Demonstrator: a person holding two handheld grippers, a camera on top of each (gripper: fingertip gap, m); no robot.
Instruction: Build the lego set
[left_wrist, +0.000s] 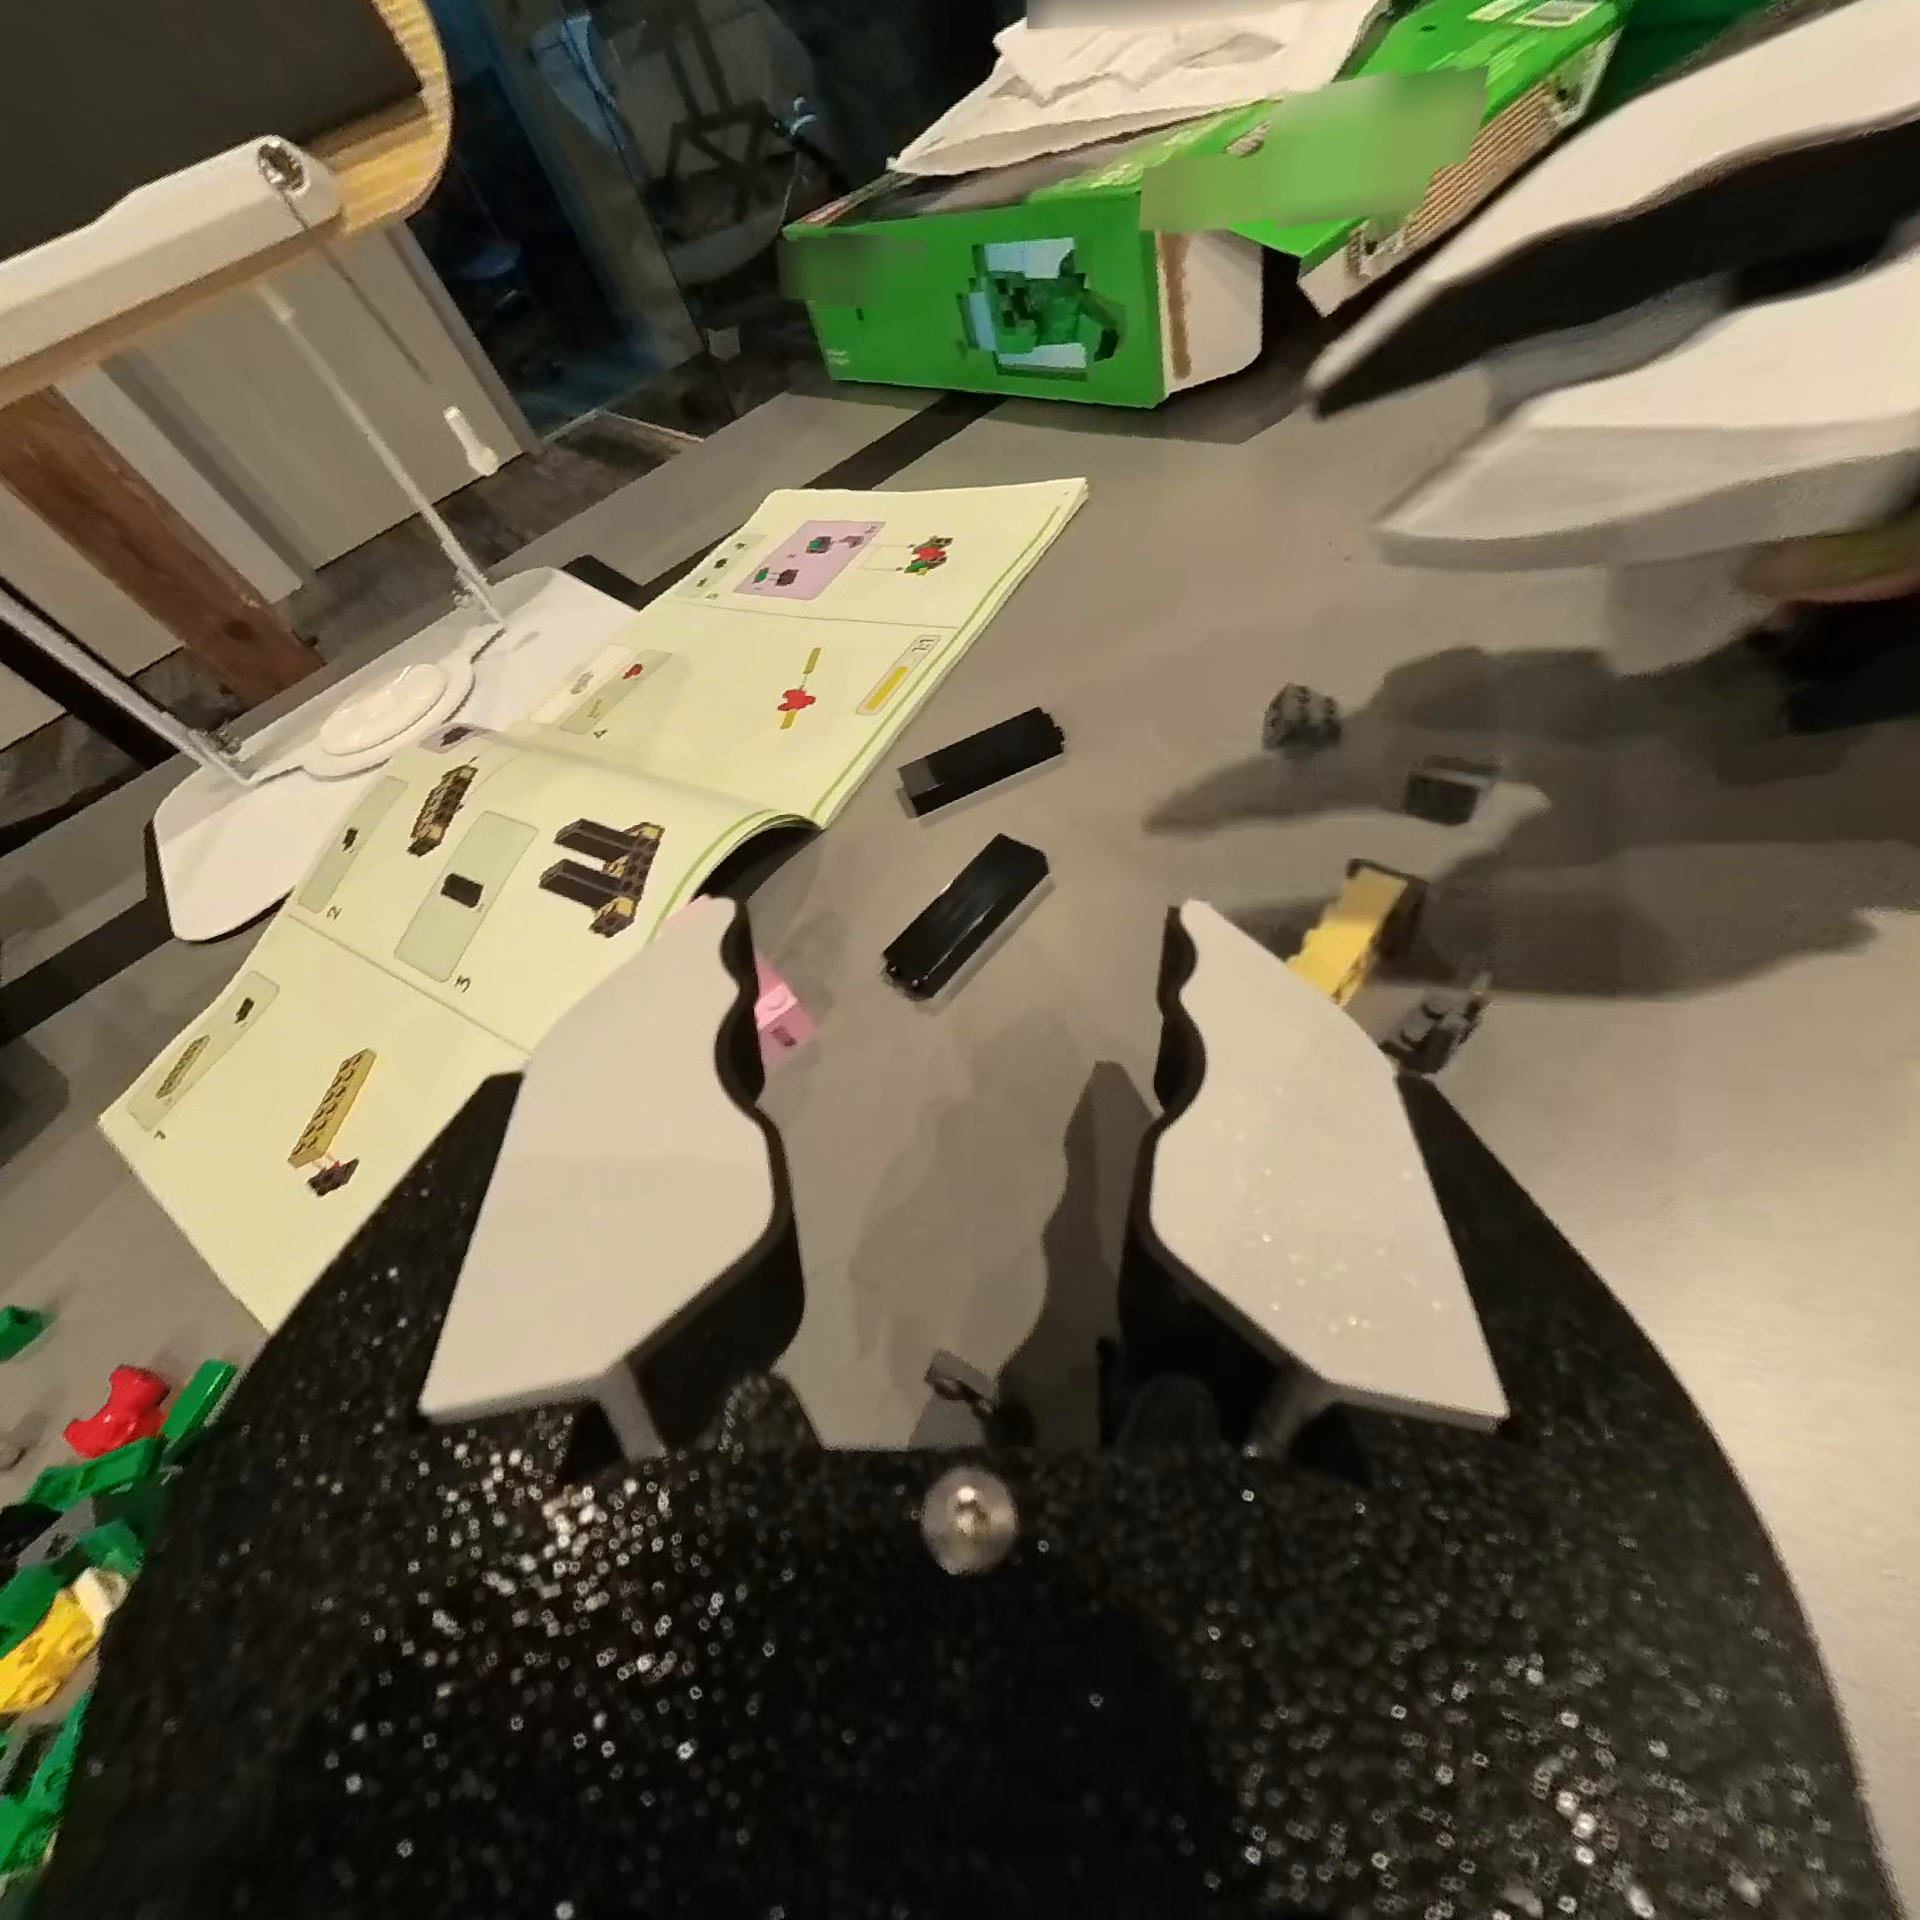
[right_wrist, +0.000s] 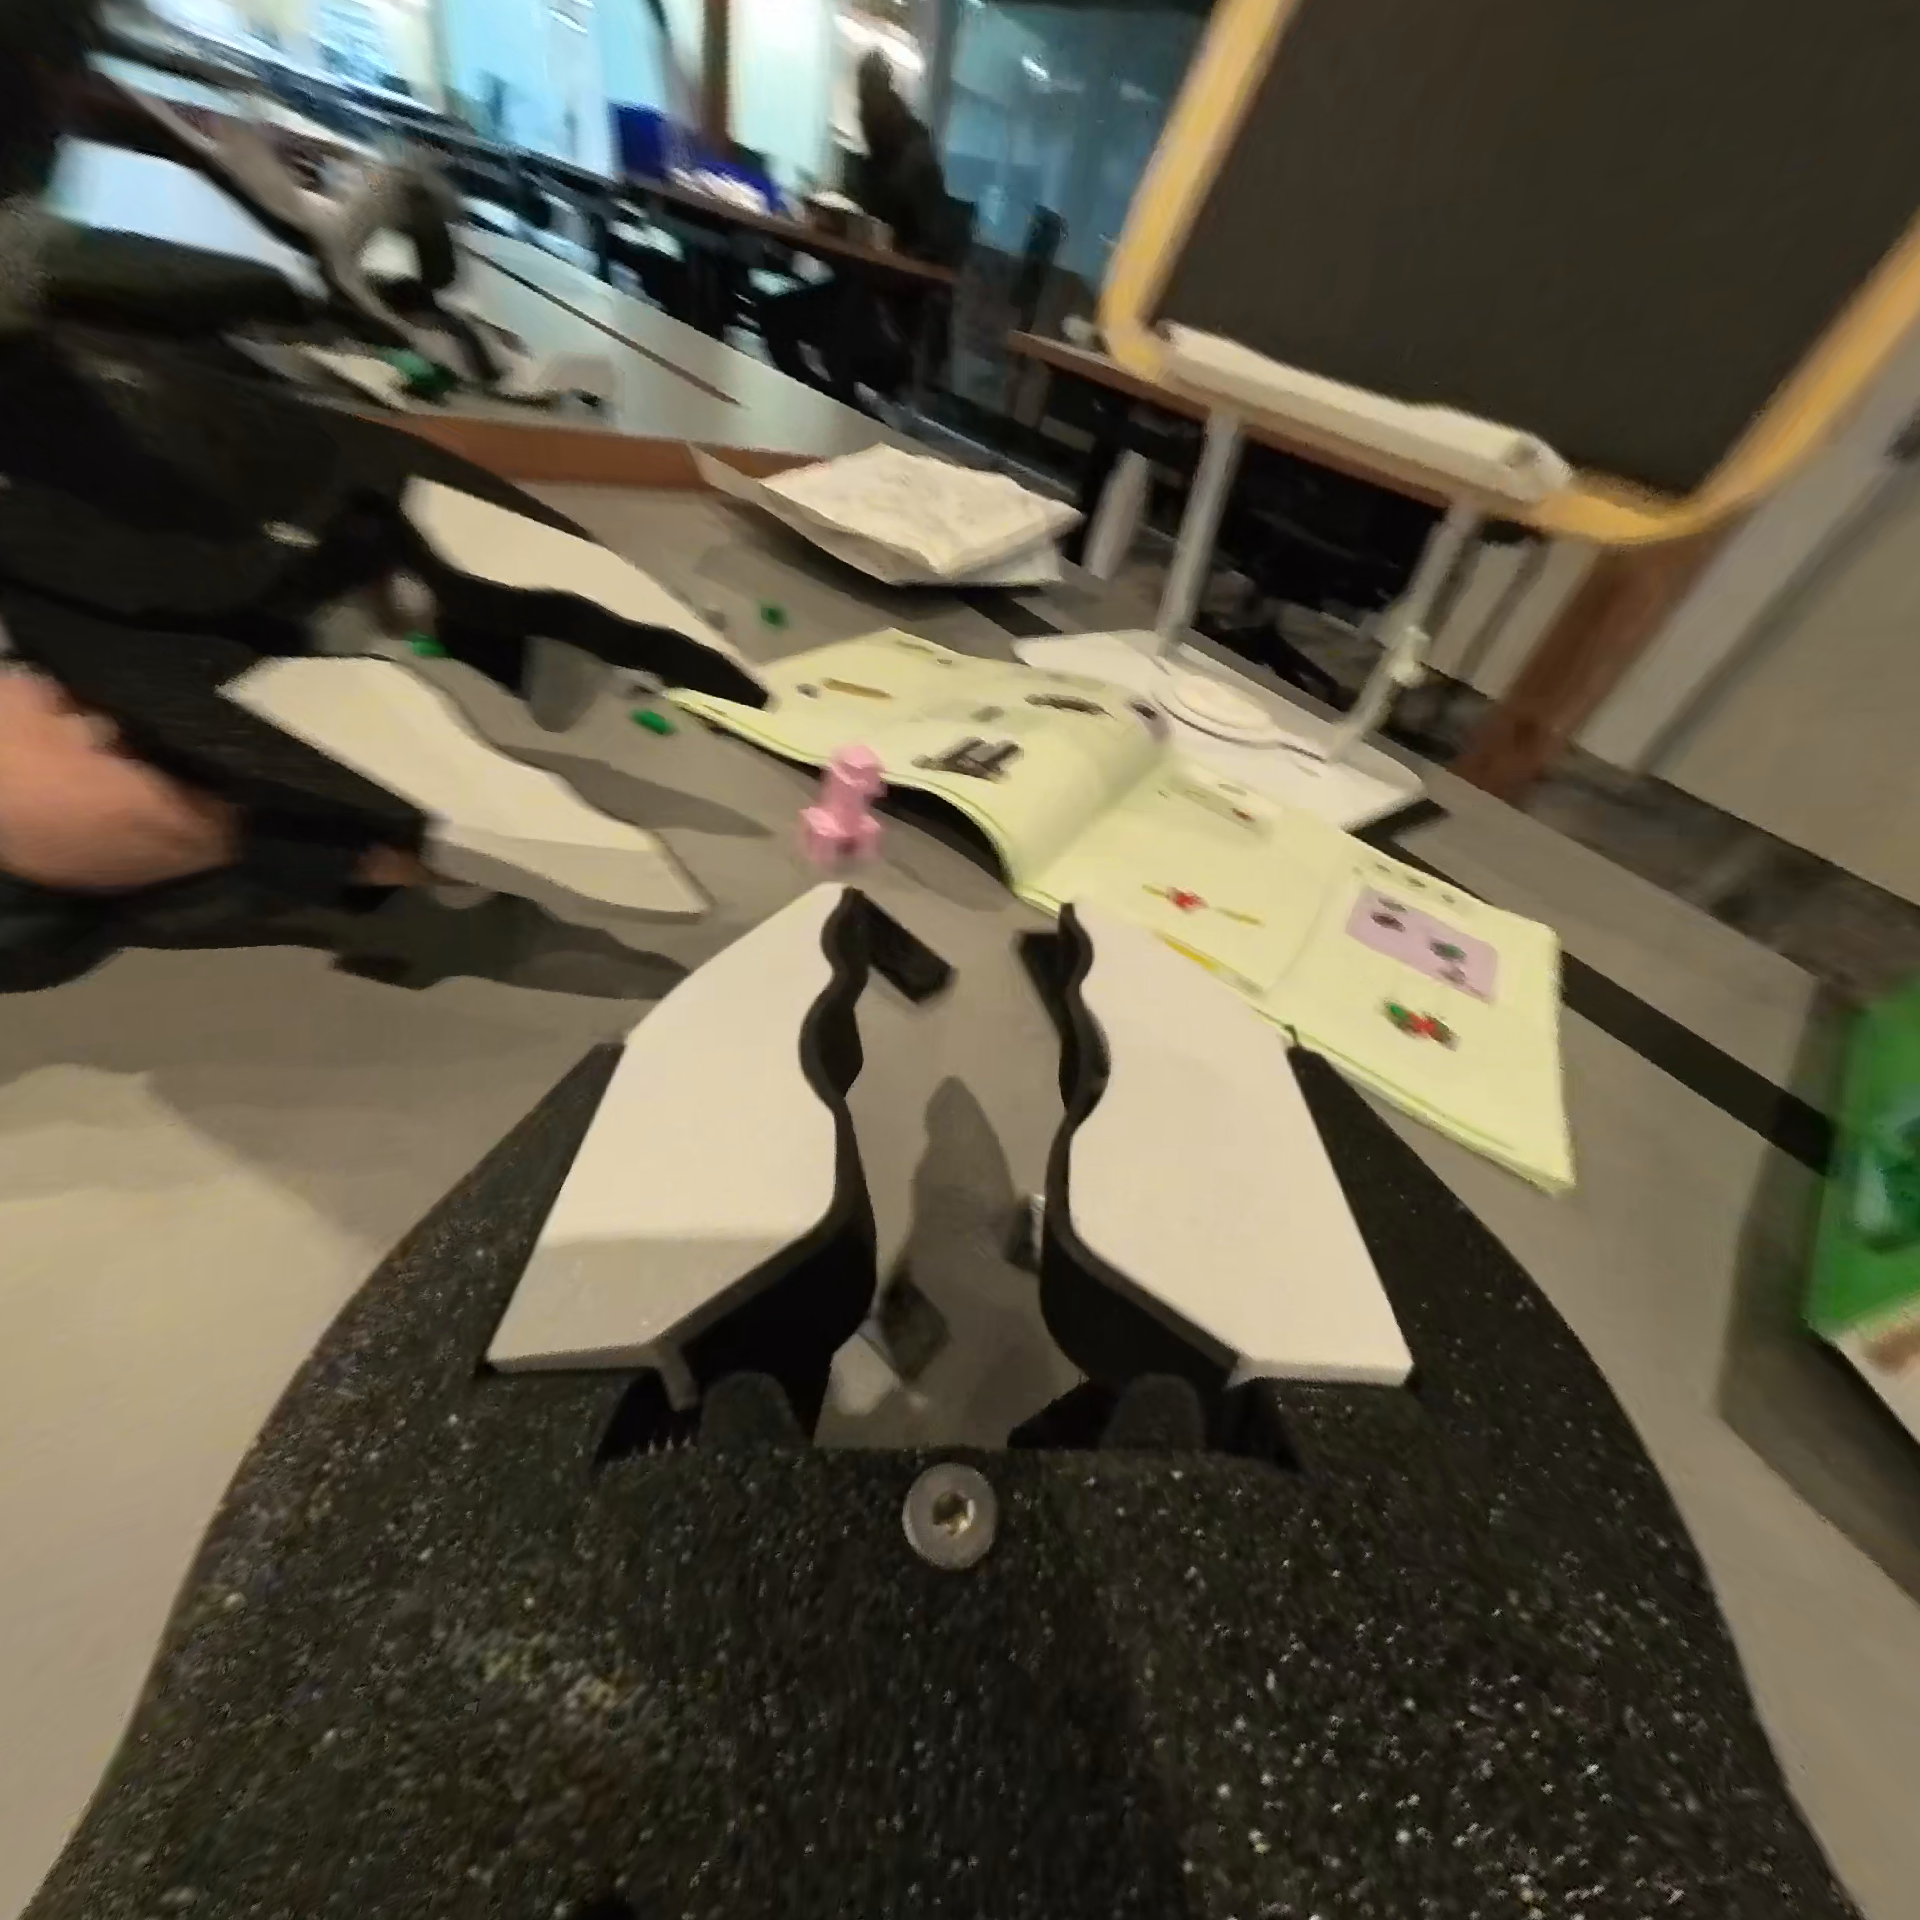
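My left gripper (left_wrist: 956, 925) is open and empty, low over the grey table (left_wrist: 1039, 1091). Two long black bricks (left_wrist: 982, 774) (left_wrist: 961, 914) lie just ahead of its tips. A pink piece (left_wrist: 784, 1013) sits by its left finger. A yellow piece (left_wrist: 1351, 930) lies to the right. My right gripper (right_wrist: 951, 914) is open and empty, with a black brick (right_wrist: 904, 961) on the table showing between its tips. The pink piece (right_wrist: 842, 805) stands just beyond. The right gripper also shows blurred at the upper right of the left wrist view (left_wrist: 1351, 457).
An open instruction booklet (left_wrist: 623, 831) lies left of the bricks. A green box (left_wrist: 997, 301) is at the back. Small dark grey pieces (left_wrist: 1299, 717) (left_wrist: 1449, 784) (left_wrist: 1439, 1023) lie to the right. Loose green, red and yellow bricks (left_wrist: 94, 1455) lie near left. A hand (right_wrist: 83, 790) holds the left gripper (right_wrist: 727, 795). From the left gripper's tips to the pink piece (right_wrist: 842, 805) is close to 6 cm.
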